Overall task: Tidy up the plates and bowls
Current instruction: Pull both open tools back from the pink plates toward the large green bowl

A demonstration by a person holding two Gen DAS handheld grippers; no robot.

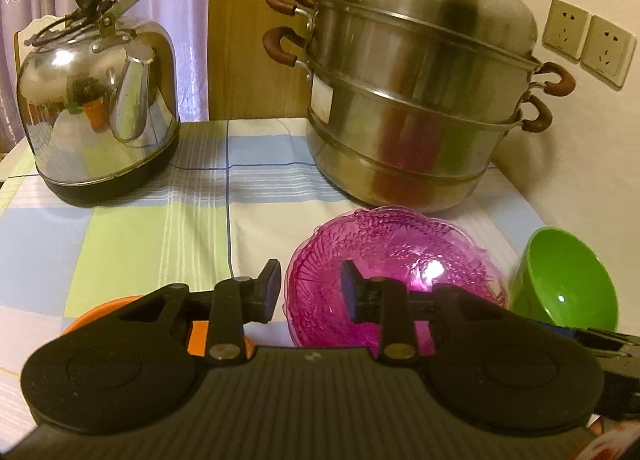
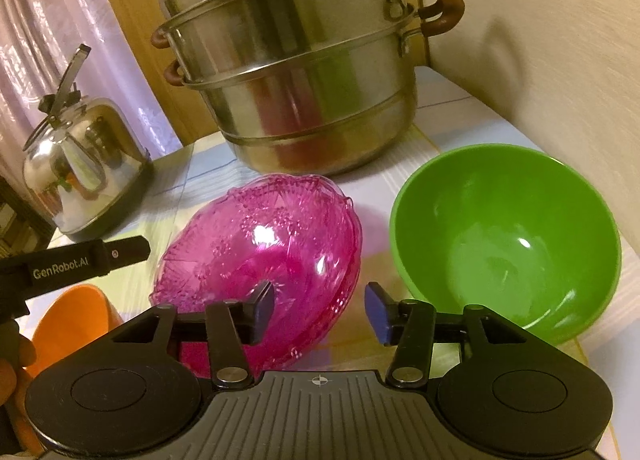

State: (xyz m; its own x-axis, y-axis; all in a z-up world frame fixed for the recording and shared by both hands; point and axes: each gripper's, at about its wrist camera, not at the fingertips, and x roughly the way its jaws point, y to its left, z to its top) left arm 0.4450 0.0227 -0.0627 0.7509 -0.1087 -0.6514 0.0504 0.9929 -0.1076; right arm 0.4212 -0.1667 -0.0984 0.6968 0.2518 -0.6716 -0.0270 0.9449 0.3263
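A pink patterned glass plate (image 1: 394, 256) lies on the checked cloth before the steamer; it also shows in the right wrist view (image 2: 260, 236). A green bowl (image 1: 566, 286) stands to its right, seen large in the right wrist view (image 2: 508, 236). An orange bowl (image 1: 94, 310) sits at the near left, also in the right wrist view (image 2: 72, 318). My left gripper (image 1: 310, 292) is open, its jaws astride the plate's near left rim. My right gripper (image 2: 320, 310) is open, its jaws either side of the plate's near right rim. Neither holds anything.
A large steel two-tier steamer pot (image 1: 420, 88) stands at the back right against the wall. A steel kettle (image 1: 100, 108) stands at the back left. The table (image 1: 160, 228) has a checked cloth. Wall sockets (image 1: 588, 42) are at the right.
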